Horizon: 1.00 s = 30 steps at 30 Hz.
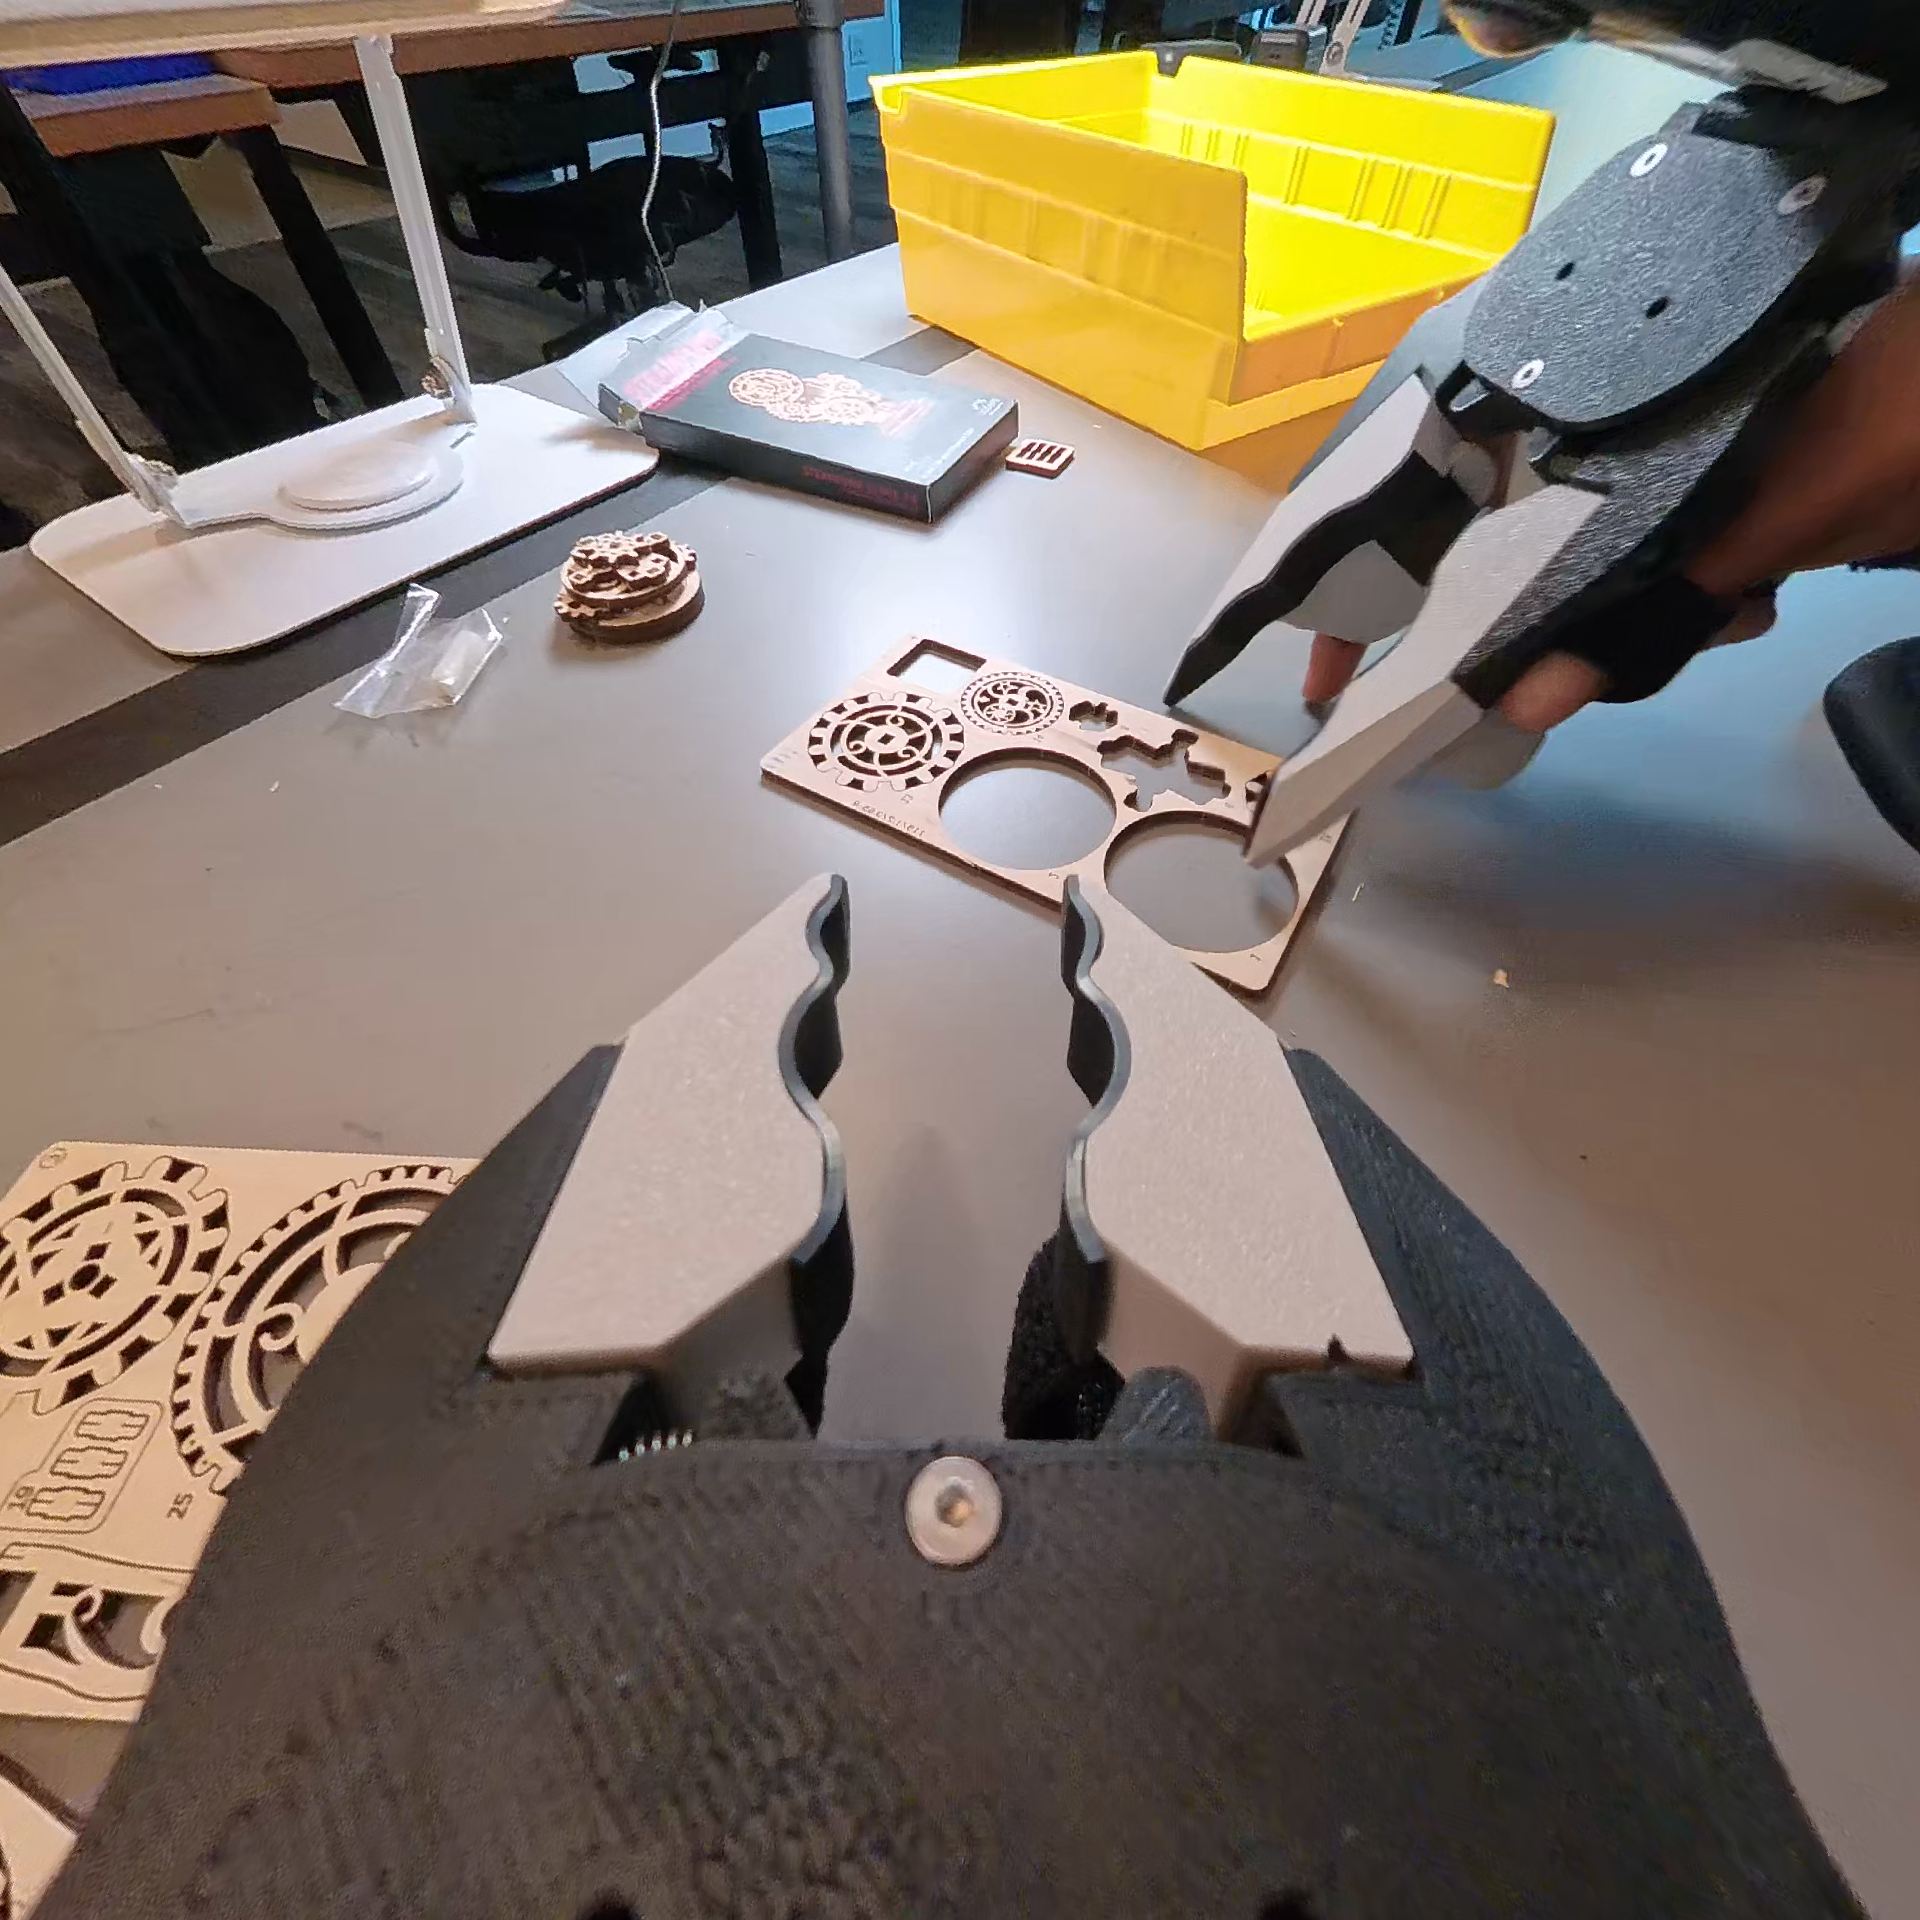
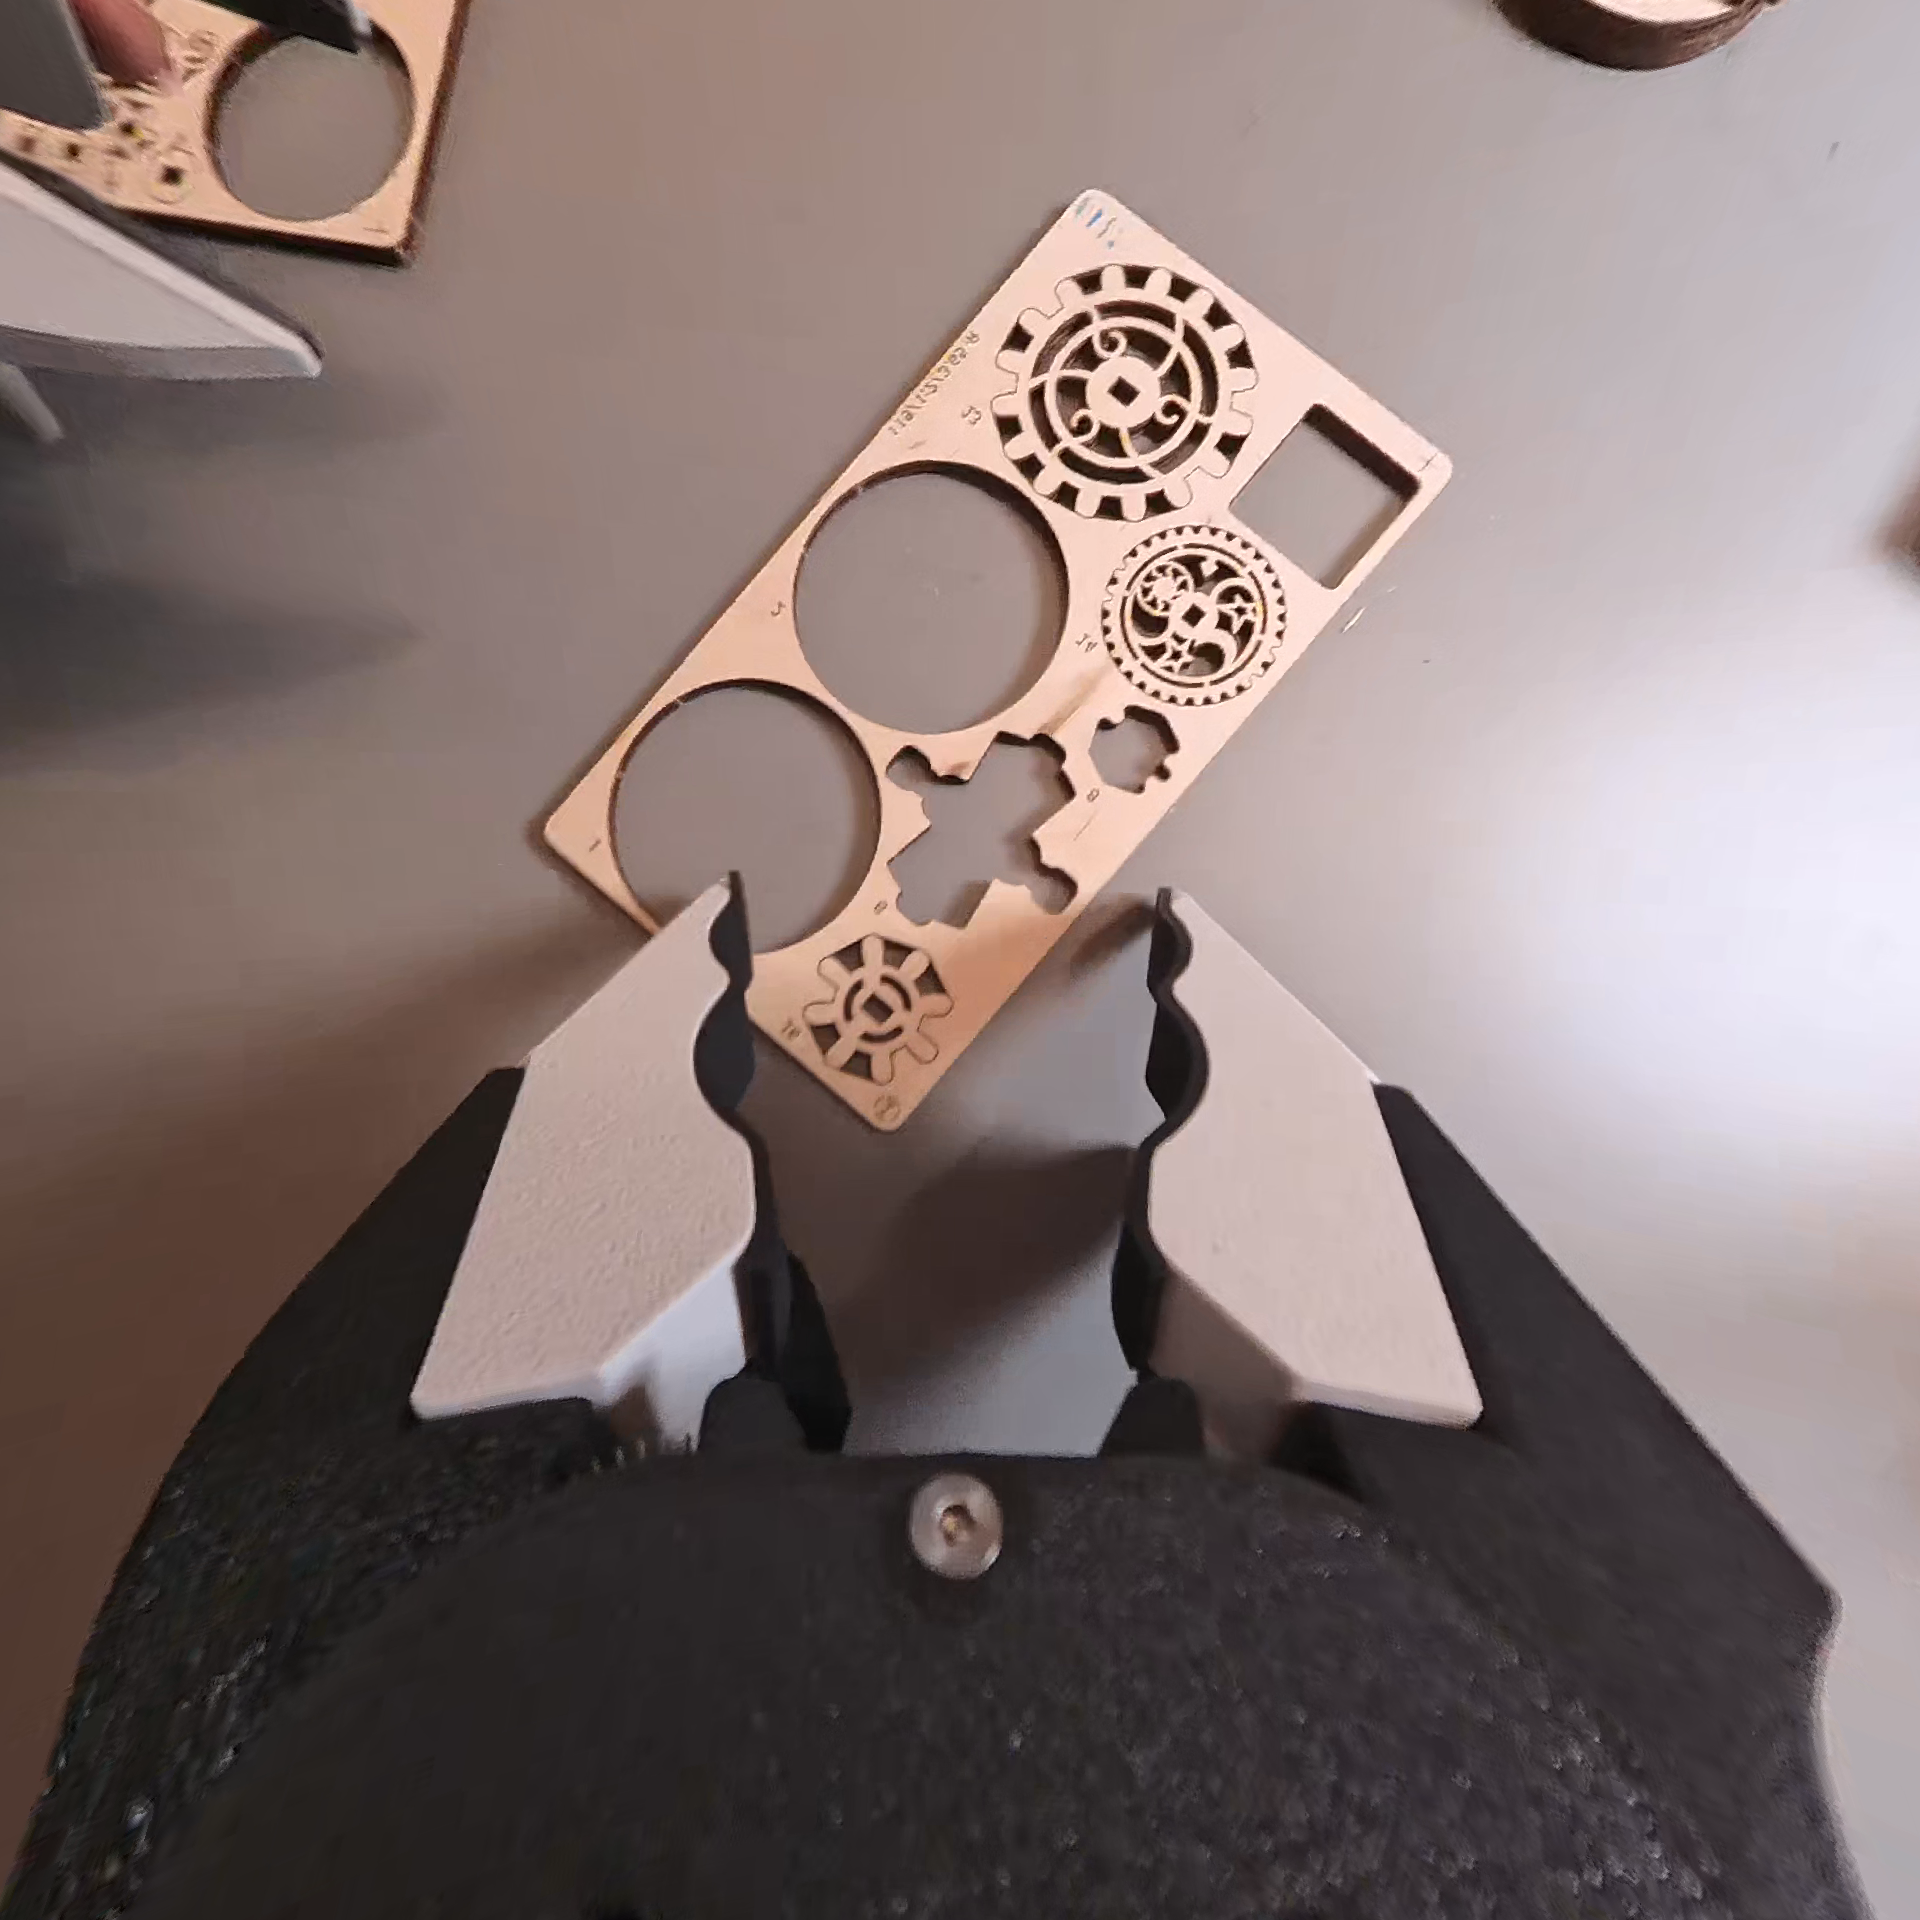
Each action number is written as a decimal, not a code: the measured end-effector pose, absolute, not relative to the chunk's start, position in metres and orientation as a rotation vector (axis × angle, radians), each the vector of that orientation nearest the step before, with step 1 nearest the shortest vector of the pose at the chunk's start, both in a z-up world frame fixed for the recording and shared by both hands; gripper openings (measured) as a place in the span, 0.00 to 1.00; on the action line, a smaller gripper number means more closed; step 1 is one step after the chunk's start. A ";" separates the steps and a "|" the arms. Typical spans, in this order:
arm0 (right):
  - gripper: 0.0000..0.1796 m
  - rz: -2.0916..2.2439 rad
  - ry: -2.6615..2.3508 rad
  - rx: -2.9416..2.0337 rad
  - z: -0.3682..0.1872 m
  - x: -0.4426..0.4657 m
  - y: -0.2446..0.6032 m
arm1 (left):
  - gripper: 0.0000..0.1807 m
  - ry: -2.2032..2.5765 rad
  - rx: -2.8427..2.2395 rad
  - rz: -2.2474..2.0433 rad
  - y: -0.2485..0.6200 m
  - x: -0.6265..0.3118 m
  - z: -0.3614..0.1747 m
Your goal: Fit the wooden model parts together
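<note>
While both grippers hang empty, jaws parted on nothing: right gripper poised over near end of sheet, left gripper low over bare bench, short of that sheet's near corner at about 1 o'clock. Sheet flat on bench, several shapes already punched out, two big round holes among them; three gears left in it, small gear right between right jaws, two larger ones at 12 to 1 o'clock. Half-built model well apart at 11 o'clock in left view, box and yellow bin beyond; second sheet at 8 o'clock. Judged step: fetching next part, no joining yet. Next move likely calls for pinning sheet with left jaws and pressing small gear free with right tips, gently, thin wood seeming apt to snap or slide.
</note>
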State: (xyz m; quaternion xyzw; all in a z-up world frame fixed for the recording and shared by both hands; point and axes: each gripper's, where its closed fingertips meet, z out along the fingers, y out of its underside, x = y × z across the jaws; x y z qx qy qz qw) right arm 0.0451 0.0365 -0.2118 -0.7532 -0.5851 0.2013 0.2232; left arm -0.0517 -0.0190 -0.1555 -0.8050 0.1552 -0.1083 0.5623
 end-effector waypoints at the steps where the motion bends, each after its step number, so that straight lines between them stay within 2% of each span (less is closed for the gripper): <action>1: 0.39 0.516 -1.621 -2.074 -0.214 0.044 0.041 | 0.22 0.368 -1.898 -0.254 -0.019 -0.052 -0.156; 3: 0.29 0.487 -1.685 -2.030 -0.214 0.043 0.045 | 0.22 0.373 -1.905 -0.250 -0.019 -0.052 -0.158; 7: 0.26 0.528 -2.138 -1.699 -0.213 0.043 0.036 | 0.21 0.381 -1.901 -0.254 -0.019 -0.052 -0.158; 10: 0.11 0.501 -2.572 -1.180 -0.212 0.055 0.026 | 0.23 0.411 -1.900 -0.265 -0.019 -0.049 -0.158; 12: 0.01 0.366 -2.642 -0.952 -0.208 0.047 0.040 | 0.25 0.426 -1.919 -0.280 -0.020 -0.046 -0.162; 14: 0.12 0.175 -2.686 -0.763 -0.203 0.041 0.059 | 0.26 0.442 -1.920 -0.285 -0.020 -0.044 -0.163; 16: 0.25 0.030 -2.631 -0.831 -0.192 0.032 0.080 | 0.26 0.456 -1.934 -0.284 -0.022 -0.043 -0.165; 17: 0.27 0.094 -2.595 -0.924 -0.187 0.029 0.078 | 0.26 0.462 -1.940 -0.282 -0.023 -0.042 -0.166; 20: 0.26 0.410 -2.413 -1.240 -0.179 0.024 0.054 | 0.25 0.482 -1.954 -0.263 -0.024 -0.041 -0.167; 24: 0.22 0.578 -2.151 -1.604 -0.191 0.031 0.026 | 0.23 0.496 -1.963 -0.221 -0.022 -0.044 -0.167; 30: 0.16 0.470 -1.982 -1.737 -0.204 0.037 0.035 | 0.21 0.444 -1.937 -0.176 -0.021 -0.058 -0.159</action>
